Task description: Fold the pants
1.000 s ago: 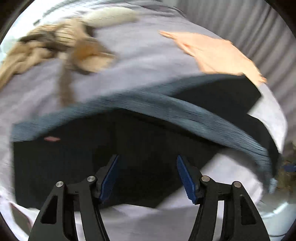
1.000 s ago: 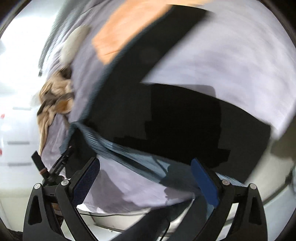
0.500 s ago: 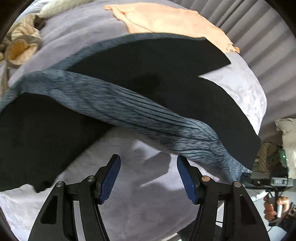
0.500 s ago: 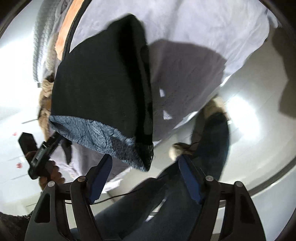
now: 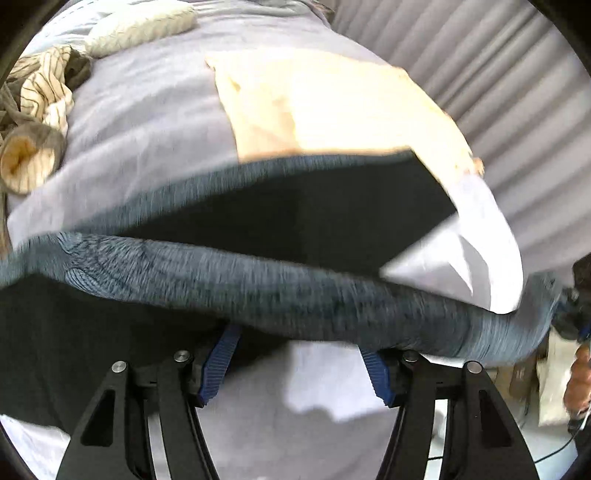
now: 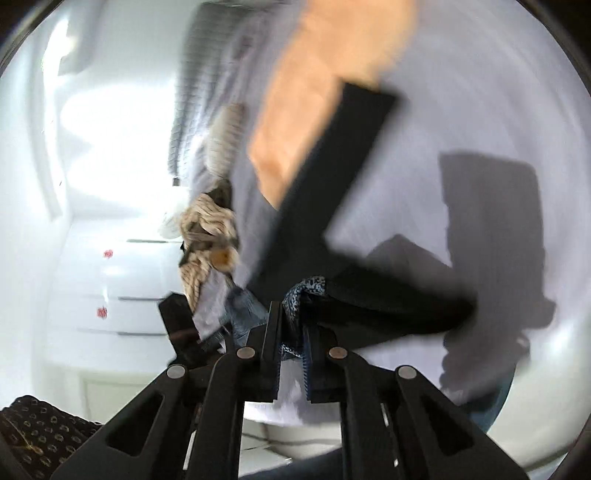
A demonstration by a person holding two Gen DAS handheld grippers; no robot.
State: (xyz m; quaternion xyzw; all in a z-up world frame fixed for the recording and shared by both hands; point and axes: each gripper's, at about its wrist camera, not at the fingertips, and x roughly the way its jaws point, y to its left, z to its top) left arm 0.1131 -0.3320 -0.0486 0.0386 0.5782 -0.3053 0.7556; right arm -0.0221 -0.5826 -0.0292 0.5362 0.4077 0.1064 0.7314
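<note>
Item: black pants (image 5: 295, 218) with a blue-grey patterned waistband (image 5: 280, 284). I am seeing them lying spread on the pale lilac bed cover (image 5: 147, 122), the waistband end being lifted off it and hanging as a thick band across the left wrist view. Fabric is plain and dark; the band is showing a fine blue print. Motion blur is softening most edges.

Orientation: in the right wrist view one leg (image 6: 343, 158) is running away from the camera, up and slightly to the right, its cut end touching the folded peach cloth (image 6: 325, 74); the other leg (image 6: 399, 302) is pointing off to the right. The waistband's long axis is running roughly left to right across the left wrist view.

Right gripper (image 6: 293, 332): its jaws have just been closing and I am now seeing them clamped on a bunched corner of the waistband (image 6: 306, 291).

Left gripper (image 5: 299, 354): its blue pads (image 5: 219, 363) are standing partly apart beneath the draped waistband; I cannot tell whether they are touching the cloth.

Left wrist view only: a striped beige garment (image 5: 40, 103) heaped at the left, a grey-white knitted piece (image 5: 140, 27) at the top, a ribbed curtain (image 5: 498, 85), a person's hand (image 5: 578, 380) at the right edge.

Right wrist view only: white drawers (image 6: 122, 280) at the left, and a hard dark shadow (image 6: 491, 206) on the cover.
</note>
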